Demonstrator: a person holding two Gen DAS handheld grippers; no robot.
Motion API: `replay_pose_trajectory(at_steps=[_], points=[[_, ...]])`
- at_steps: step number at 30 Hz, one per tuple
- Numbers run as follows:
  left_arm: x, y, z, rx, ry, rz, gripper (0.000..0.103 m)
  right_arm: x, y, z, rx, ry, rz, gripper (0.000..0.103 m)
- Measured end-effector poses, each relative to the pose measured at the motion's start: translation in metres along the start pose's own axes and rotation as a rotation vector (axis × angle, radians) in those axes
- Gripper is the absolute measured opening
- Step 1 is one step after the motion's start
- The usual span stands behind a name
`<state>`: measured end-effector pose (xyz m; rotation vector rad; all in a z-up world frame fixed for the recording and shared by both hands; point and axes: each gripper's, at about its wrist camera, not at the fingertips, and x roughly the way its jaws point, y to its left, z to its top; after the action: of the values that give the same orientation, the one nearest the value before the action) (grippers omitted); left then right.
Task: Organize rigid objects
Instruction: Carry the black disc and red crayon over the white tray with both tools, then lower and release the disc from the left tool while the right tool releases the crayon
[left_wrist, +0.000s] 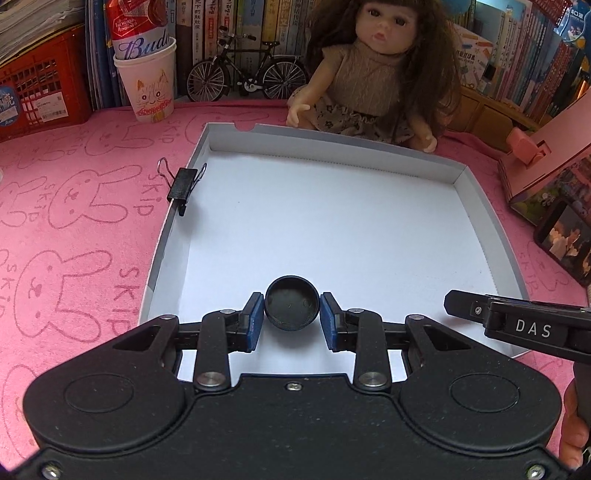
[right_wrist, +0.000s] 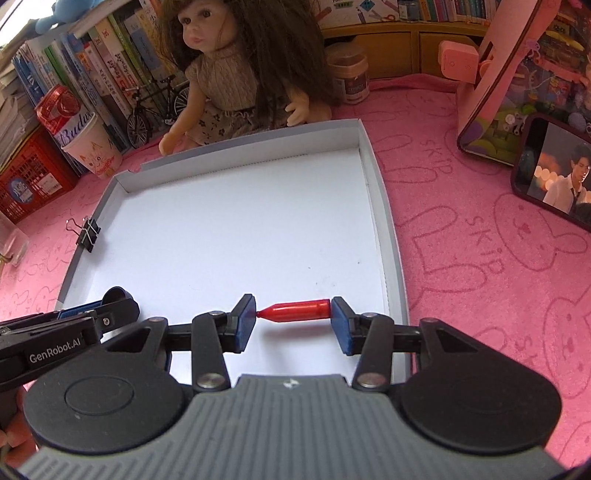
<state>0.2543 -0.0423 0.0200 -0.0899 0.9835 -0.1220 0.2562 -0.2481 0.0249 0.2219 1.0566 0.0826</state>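
Broadly, item one: pink towel cloth (left_wrist: 74, 221), napped, printed with rabbit outlines and the word SKIP, covering the whole work surface.

Item two: shallow white cardboard tray (left_wrist: 332, 147), rectangular, low folded walls, smooth matte floor, lying on the cloth; all places below are given from this tray.

Item three: doll (left_wrist: 373, 74), long brown hair, ribbed beige top, seated just behind the tray's far wall, hands near the rim.

Item four: paper cup (left_wrist: 147, 85) with a cat drawing, holding a red-and-white can, beyond the tray's far left corner. Beside it, behind the far wall, a small black model bicycle (left_wrist: 247, 74), wire-spoked.

Item five: left gripper (left_wrist: 292, 314), black hinged arms, blue pads, over the tray's near edge. Its fingers are clamped on a black cap (left_wrist: 292, 308), round and shallow, hollow side showing, one pad on either side of its wall.

Item six: right gripper (right_wrist: 293, 317), same build with a ribbed grey body, also over the tray's near edge. Its pads touch the two ends of a red cap (right_wrist: 295, 312), glossy plastic, cylindrical with one tapered tip, held crosswise above the tray floor.

Item seven: black binder clip (left_wrist: 183, 188), steel wire handles, clipped onto the tray's left wall.
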Motion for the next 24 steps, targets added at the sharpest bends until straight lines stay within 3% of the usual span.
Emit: replay_pose_trajectory(at_steps=[6,13,24], points=[[0.002,0.000,-0.002,0.018,-0.009,0.008,0.031,0.001,0.005,-0.002,-0.032,-0.015,-0.020,0.053],[-0.002,0.001,-0.001,0.007,-0.013,0.002,0.032,-0.001,0.008,-0.006,-0.056,-0.038,-0.030,0.068],[-0.034,0.009,-0.009,0.010,-0.098,0.004,0.069,-0.025,0.013,-0.016,-0.100,-0.114,-0.019,0.086]])
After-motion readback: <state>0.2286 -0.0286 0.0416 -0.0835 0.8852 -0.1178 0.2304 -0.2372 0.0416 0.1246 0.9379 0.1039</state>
